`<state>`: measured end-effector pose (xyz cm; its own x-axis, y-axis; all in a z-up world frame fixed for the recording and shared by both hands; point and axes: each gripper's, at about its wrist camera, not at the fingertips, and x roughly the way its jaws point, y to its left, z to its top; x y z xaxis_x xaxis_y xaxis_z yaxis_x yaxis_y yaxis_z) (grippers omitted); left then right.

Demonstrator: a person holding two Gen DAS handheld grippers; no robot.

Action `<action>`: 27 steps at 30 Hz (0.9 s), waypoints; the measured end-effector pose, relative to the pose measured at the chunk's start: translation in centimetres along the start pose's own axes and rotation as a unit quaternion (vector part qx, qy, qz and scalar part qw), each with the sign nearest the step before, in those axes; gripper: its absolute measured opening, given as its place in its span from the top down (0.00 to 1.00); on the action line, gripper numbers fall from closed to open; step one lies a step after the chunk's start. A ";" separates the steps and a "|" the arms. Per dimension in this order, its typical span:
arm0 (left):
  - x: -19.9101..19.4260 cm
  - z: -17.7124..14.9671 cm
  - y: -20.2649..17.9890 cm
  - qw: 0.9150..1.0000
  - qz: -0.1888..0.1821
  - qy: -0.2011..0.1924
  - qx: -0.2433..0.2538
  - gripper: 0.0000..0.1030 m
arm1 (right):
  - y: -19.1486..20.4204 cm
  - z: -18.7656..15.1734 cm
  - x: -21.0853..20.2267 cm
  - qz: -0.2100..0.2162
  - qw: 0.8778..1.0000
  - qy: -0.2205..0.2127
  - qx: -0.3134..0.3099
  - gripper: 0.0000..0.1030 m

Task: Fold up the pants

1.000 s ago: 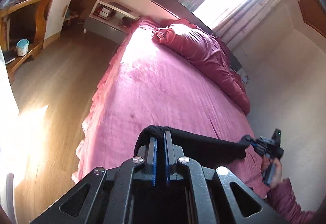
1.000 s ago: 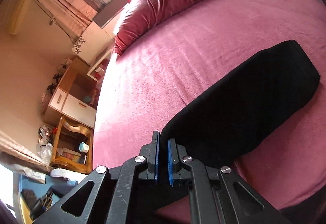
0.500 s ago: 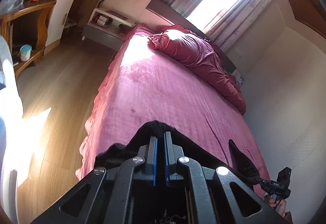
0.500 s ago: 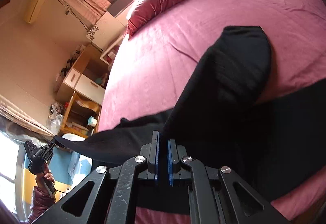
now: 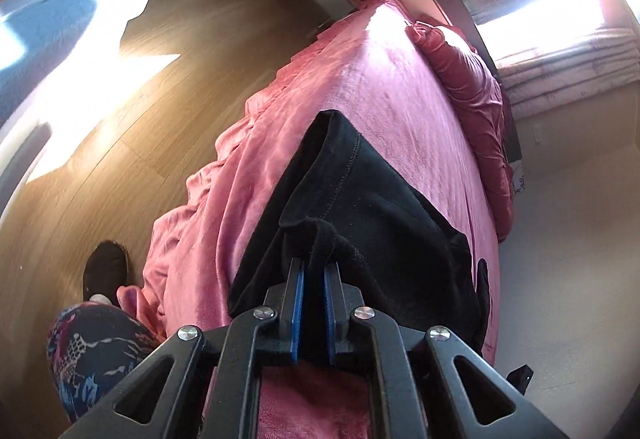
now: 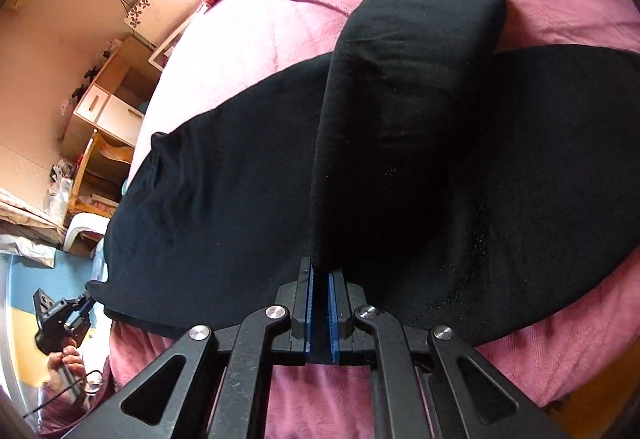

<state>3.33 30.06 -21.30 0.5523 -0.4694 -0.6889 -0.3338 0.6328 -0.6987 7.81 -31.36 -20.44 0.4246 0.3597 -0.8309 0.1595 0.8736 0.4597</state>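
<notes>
A pair of black, soft knit pants (image 6: 248,179) lies spread across the near end of a bed covered with a pink plush blanket (image 6: 256,23), with one leg doubled back over the rest and running straight ahead of the right gripper's (image 6: 320,275) blue-padded fingers (image 6: 308,291). Those fingers are pressed together on the near edge of that folded leg, the cloth rising directly from between their tips. The left gripper (image 5: 312,265) has just been easing its jaws apart; a bunched fold of the black fabric sits between its blue-lined fingertips (image 5: 297,287), draped over them, and a narrow gap shows between the pads, so whether they press the cloth I cannot tell. Ahead of these fingers the waistband end with its stitched seam stretches along the bed's left edge. To the left of the left gripper's fingers, lower down, a patterned trouser leg (image 5: 92,351) and a dark slipper (image 5: 105,271) stand on the brown wooden floor (image 5: 180,31). A crumpled dark red quilt (image 5: 476,95) lies far beyond the fingertips, by the headboard.
</notes>
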 end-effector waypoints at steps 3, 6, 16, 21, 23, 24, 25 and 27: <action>-0.6 0.0 1.4 0.998 -0.026 0.002 -0.064 0.73 | 0.2 -0.2 0.7 -0.006 1.000 0.002 -0.001 0.94; -1.6 -0.4 2.7 0.993 -0.048 -0.006 -0.112 0.69 | 0.1 -0.3 0.9 -0.007 1.000 0.003 0.000 0.94; -0.5 -0.9 1.8 0.993 -0.005 0.007 -0.114 0.81 | -0.2 -0.4 1.6 0.001 1.000 0.002 0.007 0.94; 0.0 -0.6 -0.1 0.997 0.046 0.003 -0.056 0.94 | -1.6 -1.0 -1.7 0.010 1.000 -0.010 -0.003 0.94; -0.4 -0.7 -0.3 0.997 0.064 0.003 -0.038 0.95 | -1.6 -1.3 -3.3 0.018 1.000 -0.017 -0.004 0.94; -0.5 -0.8 -0.2 0.997 0.068 0.005 -0.034 0.95 | -1.6 -1.5 -3.9 0.020 1.000 -0.020 -0.005 0.94; -0.6 -0.9 0.0 0.997 0.071 0.008 -0.034 0.95 | -1.7 -1.8 -4.3 0.019 1.000 -0.021 -0.007 0.94; -0.4 -1.2 0.4 0.996 0.080 0.013 -0.034 0.95 | -1.7 -2.3 -4.5 0.015 1.000 -0.015 -0.010 0.94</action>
<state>2.06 29.80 -21.56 0.4685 -0.3825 -0.7964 -0.4666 0.6584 -0.5906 3.54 -33.73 -18.22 0.4562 0.3761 -0.8065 0.1289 0.8688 0.4781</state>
